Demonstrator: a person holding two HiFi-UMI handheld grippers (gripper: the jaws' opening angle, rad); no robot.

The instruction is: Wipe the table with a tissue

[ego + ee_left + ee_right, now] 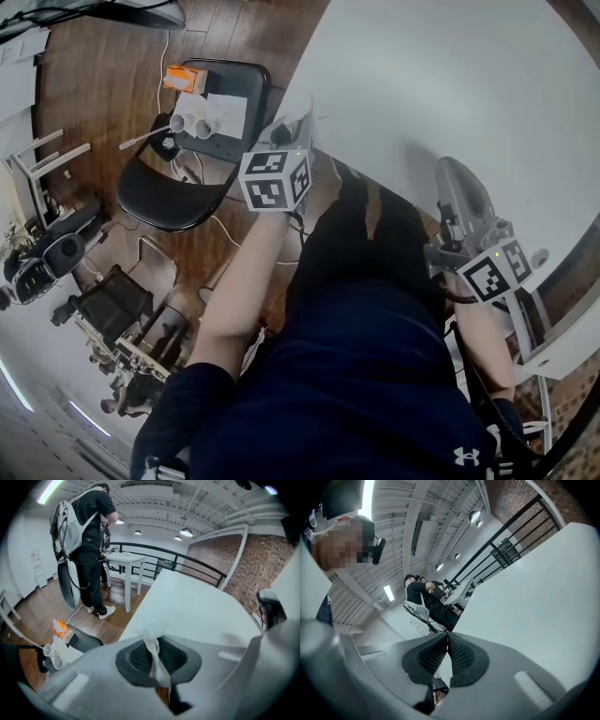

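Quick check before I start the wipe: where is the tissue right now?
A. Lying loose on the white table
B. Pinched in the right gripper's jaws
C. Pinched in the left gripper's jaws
C: the left gripper view shows the tissue clamped between the jaws of the left gripper, a tuft sticking out past the tips, while the right gripper is closed tip to tip with nothing in it.

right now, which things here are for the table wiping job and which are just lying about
For the job: tissue, pinched in the left gripper; white table.
Lying about: black chair; orange box and white cups on it.
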